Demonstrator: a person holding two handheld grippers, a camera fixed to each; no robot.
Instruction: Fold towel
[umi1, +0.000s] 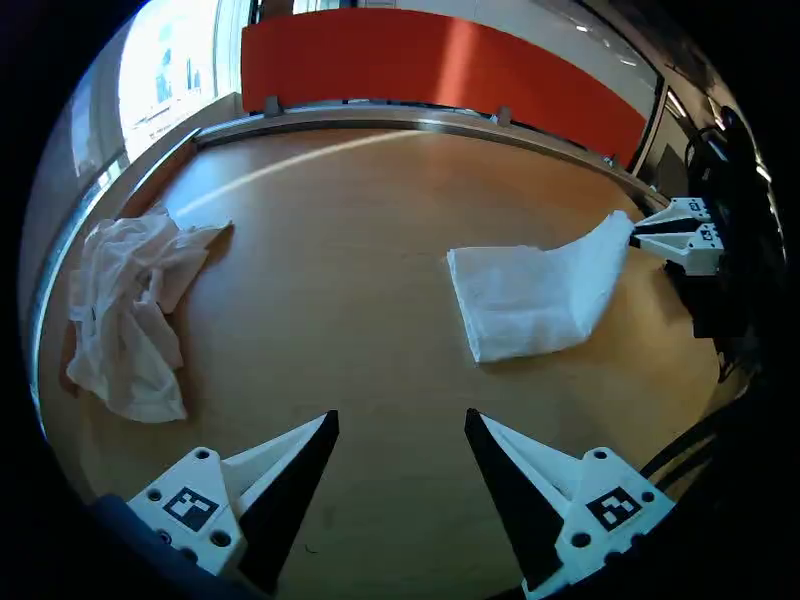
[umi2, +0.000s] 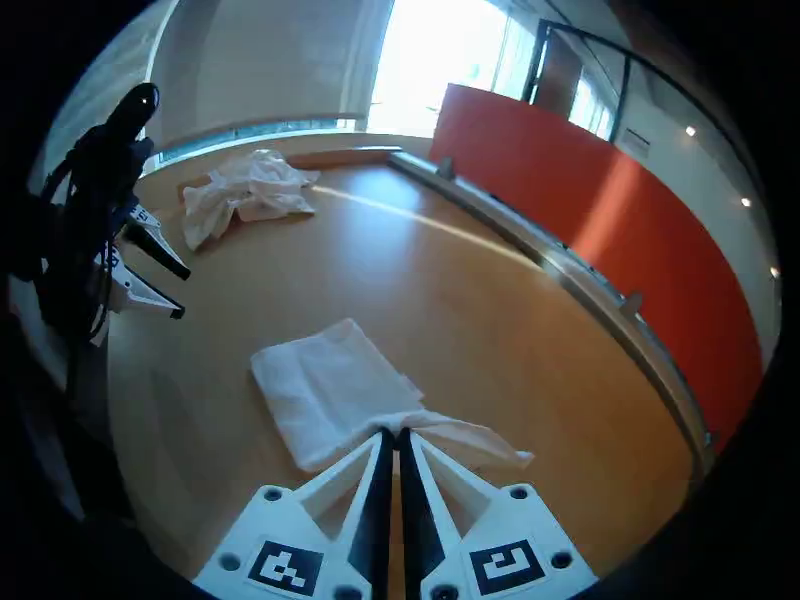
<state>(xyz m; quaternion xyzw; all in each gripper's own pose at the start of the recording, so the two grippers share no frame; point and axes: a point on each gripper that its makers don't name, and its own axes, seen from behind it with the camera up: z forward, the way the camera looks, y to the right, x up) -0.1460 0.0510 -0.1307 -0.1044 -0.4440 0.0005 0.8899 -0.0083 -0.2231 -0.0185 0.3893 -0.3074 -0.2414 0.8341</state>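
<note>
1. My right gripper (umi2: 395, 437) has its fingers pinched shut on a raised corner of the folded white towel (umi2: 325, 390), which lies on the table (umi2: 480, 300)
2. My left gripper (umi1: 400, 418) hangs wide open, empty

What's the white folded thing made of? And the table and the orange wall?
The towel looks like soft cloth, maybe cotton: it droops and wrinkles. The table looks like smooth wood or wood-look laminate, with a shine streak. The orange panel looks matte; its material is unclear.
</note>
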